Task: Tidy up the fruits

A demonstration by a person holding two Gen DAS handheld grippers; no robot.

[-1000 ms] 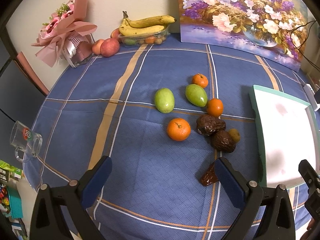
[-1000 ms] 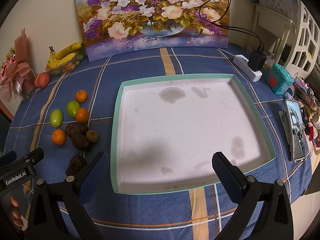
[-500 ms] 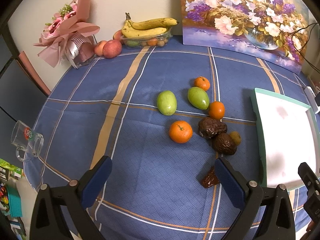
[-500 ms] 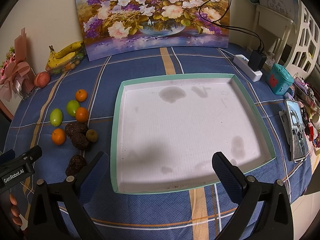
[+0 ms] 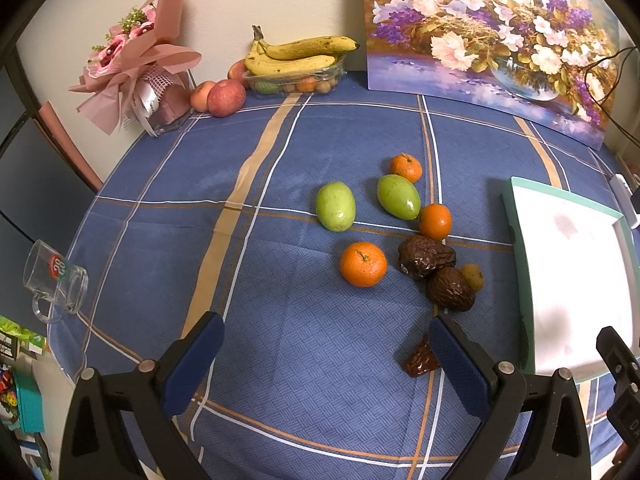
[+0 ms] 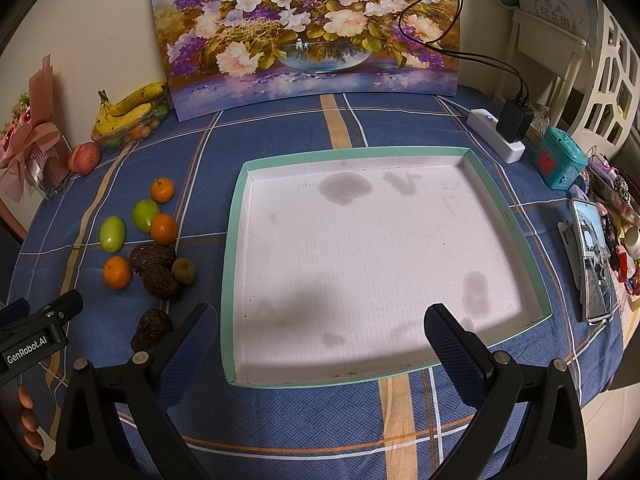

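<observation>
While nothing is yet gripped, the scene reads line by line:

Left gripper [image 5: 324, 350]: jaws spread wide and empty, hovering above the blue plaid tablecloth [image 5: 168, 216], just short of the fruit cluster.

Right gripper [image 6: 320, 338]: jaws likewise wide apart, holding nothing, poised over the near edge of the tray [image 6: 234, 264].

Tray: white floor, green rim, stained but bare of fruit; it lies just right of the cluster.

Oranges: three small ones; the nearest orange [image 5: 363, 264] sits apart from the rest. Probably firm, light and prone to roll; best taken across its middle with the pads square on.

Green fruits: two smooth ovals, one green fruit [image 5: 335, 206] to the left. The glossy skin looks slippery, so grip across the short axis.

Dark wrinkled fruits: two touch each other [image 5: 426, 257], with a small brownish one beside them. They look soft, so a gentle squeeze seems wise.

Lone dark fruit [image 5: 421, 360]: just beside the left gripper's right finger [image 5: 456, 364], partly hidden by it.

Bananas [image 5: 298, 56]: far back by the wall, well apart.
</observation>
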